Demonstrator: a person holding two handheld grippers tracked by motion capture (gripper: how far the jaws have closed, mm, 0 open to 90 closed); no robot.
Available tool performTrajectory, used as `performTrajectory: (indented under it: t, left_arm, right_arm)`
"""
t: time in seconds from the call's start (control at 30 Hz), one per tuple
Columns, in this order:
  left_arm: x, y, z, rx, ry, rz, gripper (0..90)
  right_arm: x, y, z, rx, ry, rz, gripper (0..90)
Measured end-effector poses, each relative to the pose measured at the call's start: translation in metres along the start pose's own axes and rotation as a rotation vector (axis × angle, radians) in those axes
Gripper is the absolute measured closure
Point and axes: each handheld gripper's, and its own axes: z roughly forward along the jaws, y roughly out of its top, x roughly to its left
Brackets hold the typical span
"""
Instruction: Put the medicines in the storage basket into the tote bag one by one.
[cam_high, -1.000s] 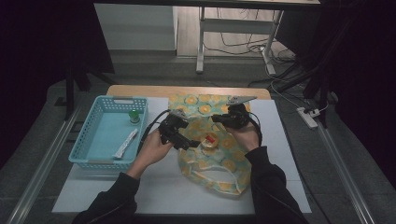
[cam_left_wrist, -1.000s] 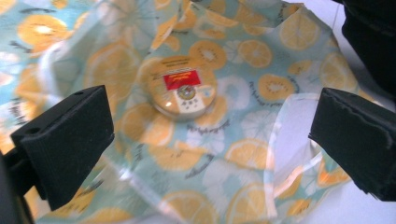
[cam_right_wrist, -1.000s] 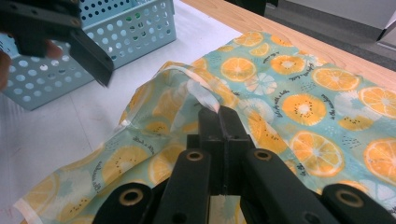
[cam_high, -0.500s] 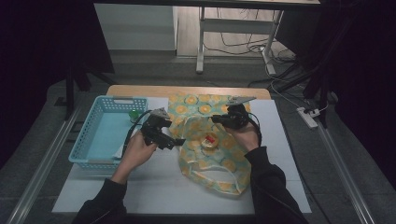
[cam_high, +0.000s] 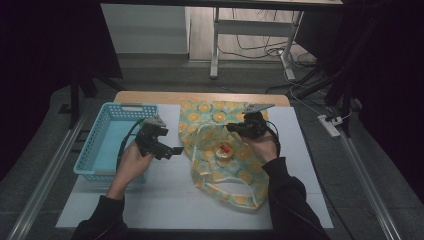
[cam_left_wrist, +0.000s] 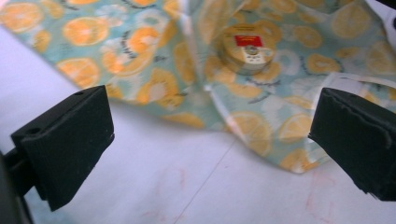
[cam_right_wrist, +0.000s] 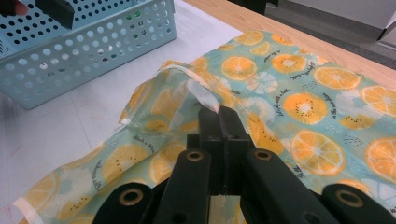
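While my right gripper (cam_right_wrist: 219, 114) stays clamped on bag (cam_high: 220, 150) rim and left gripper (cam_high: 167, 150) hangs wide open, empty: rim slips, mouth collapses over round tin (cam_left_wrist: 247, 46).

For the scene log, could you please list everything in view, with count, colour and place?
bag: one, teal with orange slices, mid-table on the sheet
tin: one, round, gold with red label, in the bag's opening
basket: one, light blue, left side of the table
sheet: one, white, covering the table
table: one, wood, edge at the far side
left gripper: black, open, between basket and bag
right gripper: black, shut on the bag's edge
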Motion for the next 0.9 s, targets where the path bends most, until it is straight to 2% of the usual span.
performTrajectory:
  t: [0.13,0.3,0.5,0.63,0.77,0.9]
  left_arm:
    - [0.007,-0.005,-0.01,0.006,0.032,-0.023,0.0]
    - [0.016,-0.01,-0.026,-0.015,0.071,-0.058,0.0]
    - [0.029,-0.02,-0.044,-0.01,0.168,-0.091,0.0]
    - [0.041,-0.029,-0.049,-0.002,0.187,-0.127,0.0]
    - [0.055,-0.04,-0.052,0.015,0.229,-0.179,0.2]
    - [0.065,-0.049,-0.051,0.037,0.246,-0.2,0.1]
  right_arm:
    - [0.0,0.0,0.0,0.0,-0.001,-0.001,90.0]
    - [0.0,0.0,-0.001,-0.001,0.0,-0.001,90.0]
    - [0.0,0.0,-0.002,-0.005,0.0,-0.001,90.0]
    - [0.0,0.0,-0.002,-0.005,-0.001,-0.001,90.0]
    - [0.0,0.0,-0.002,-0.002,-0.001,-0.001,90.0]
    - [0.001,0.0,-0.001,0.003,-0.001,-0.003,90.0]
